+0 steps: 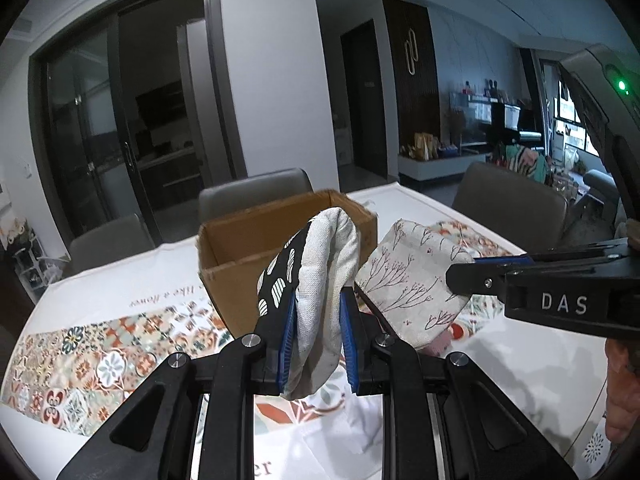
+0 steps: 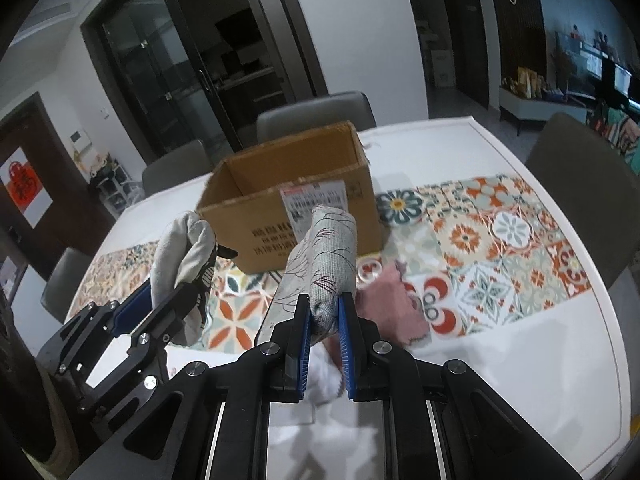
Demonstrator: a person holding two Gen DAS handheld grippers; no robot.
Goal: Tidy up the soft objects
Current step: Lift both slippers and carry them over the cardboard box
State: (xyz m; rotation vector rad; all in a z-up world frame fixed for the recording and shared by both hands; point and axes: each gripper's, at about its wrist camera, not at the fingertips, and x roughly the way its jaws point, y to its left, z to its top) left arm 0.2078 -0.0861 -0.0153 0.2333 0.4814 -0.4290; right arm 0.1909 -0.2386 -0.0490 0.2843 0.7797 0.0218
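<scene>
- Left gripper: jaws clamped on a black-and-cream oven mitt, held above the table.
- Right gripper: jaws clamped on a branch-print pouch.
- Cardboard box is seen open at table centre, beyond both items.
- White tablecloth with a patterned tile runner; grey chairs at the far side, dark glass doors behind.

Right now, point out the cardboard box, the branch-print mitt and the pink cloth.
cardboard box (image 2: 256, 236): right wrist view, on its printed front wall.
branch-print mitt (image 2: 332, 252): right wrist view, on the fabric above the blue pads.
pink cloth (image 2: 390, 300): right wrist view, on its middle, lying on the table.
</scene>
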